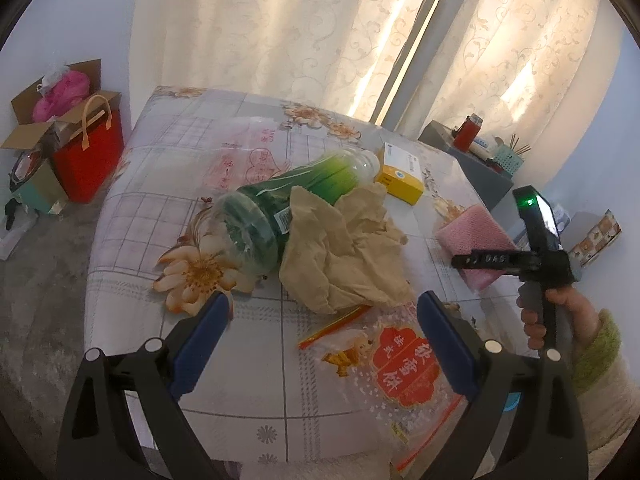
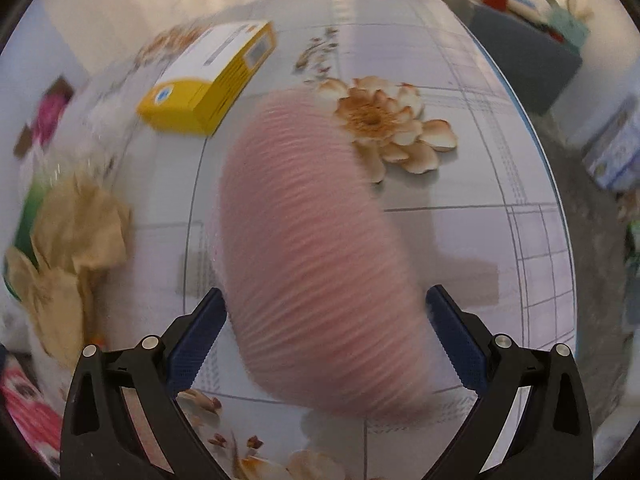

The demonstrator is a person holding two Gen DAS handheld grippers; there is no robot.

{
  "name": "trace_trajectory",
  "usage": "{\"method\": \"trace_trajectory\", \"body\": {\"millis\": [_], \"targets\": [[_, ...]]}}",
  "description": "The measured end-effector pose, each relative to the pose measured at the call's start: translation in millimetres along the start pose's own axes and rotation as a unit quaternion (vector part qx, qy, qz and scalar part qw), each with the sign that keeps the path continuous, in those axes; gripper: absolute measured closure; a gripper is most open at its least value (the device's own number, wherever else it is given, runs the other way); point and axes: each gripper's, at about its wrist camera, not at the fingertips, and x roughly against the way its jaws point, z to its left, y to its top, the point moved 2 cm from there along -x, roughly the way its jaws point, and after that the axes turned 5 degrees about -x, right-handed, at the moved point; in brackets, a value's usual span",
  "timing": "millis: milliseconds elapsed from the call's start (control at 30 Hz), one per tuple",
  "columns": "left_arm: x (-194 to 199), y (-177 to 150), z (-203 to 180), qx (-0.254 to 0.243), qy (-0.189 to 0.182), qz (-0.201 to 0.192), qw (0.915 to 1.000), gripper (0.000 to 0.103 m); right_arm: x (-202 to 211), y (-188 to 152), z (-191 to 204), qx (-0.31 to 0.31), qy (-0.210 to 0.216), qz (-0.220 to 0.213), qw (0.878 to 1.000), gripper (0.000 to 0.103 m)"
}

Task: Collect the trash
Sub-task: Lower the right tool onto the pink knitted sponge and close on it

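Observation:
On the floral tablecloth (image 1: 132, 216) lie a green plastic bottle (image 1: 296, 196) on its side, a crumpled tan paper (image 1: 344, 248) against it, a yellow box (image 1: 400, 174), a clear snack bag with a red label (image 1: 396, 364) and a pink foam net (image 1: 474, 240). My left gripper (image 1: 324, 308) is open just in front of the tan paper, above the snack bag. My right gripper (image 2: 324, 304) is open with its jaws on either side of the pink foam net (image 2: 316, 248), which is blurred. The yellow box (image 2: 212, 76) and tan paper (image 2: 72, 240) lie to its left.
A red bag (image 1: 90, 160) and cardboard boxes (image 1: 52, 120) stand on the floor at the left. A grey side table (image 1: 472, 156) with a red bottle (image 1: 466, 132) stands at the far right. Curtains hang behind the table. The table's right edge (image 2: 560, 200) drops to grey carpet.

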Motion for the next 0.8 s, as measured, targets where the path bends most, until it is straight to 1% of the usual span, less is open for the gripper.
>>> {"method": "trace_trajectory", "body": {"millis": [67,200,333,400,467,500,567,667,700,800], "targets": [[1,0,-1,0.000,0.001,0.000,1.0000,0.010,-2,-4,6,0.017,-0.009,-0.007,1.000,0.007],[1,-1,-8,-0.006,0.000,0.002,1.0000,0.010,-2,-8,6,0.013,-0.007,-0.015,1.000,0.008],[1,-1,-20,-0.025,0.007,0.003,0.9997,0.010,5,-19,-2,0.006,-0.010,-0.029,1.000,0.016],[1,-1,-25,-0.033,0.009,0.002,0.9994,0.010,7,-24,-5,0.003,-0.010,-0.031,0.999,0.017],[3,-1,-29,-0.035,0.005,0.004,0.9994,0.010,11,-26,-6,0.005,-0.012,-0.037,0.999,0.029],[4,-1,-29,-0.034,0.004,0.005,0.9994,0.010,13,-27,-6,0.004,-0.011,-0.037,0.999,0.031],[8,-2,-33,-0.033,0.001,0.003,0.9995,0.010,12,-28,-1,0.005,-0.010,-0.039,0.999,0.041],[16,-4,-37,-0.029,-0.006,-0.001,0.9996,0.010,14,-35,-3,0.005,-0.008,-0.039,0.999,0.048],[18,-5,-39,-0.028,-0.009,0.000,0.9996,0.010,17,-35,-12,0.004,-0.007,-0.040,0.999,0.049],[19,-9,-43,-0.032,-0.008,0.013,0.9993,0.010,26,-36,-20,0.002,-0.002,-0.043,0.999,0.053]]}}
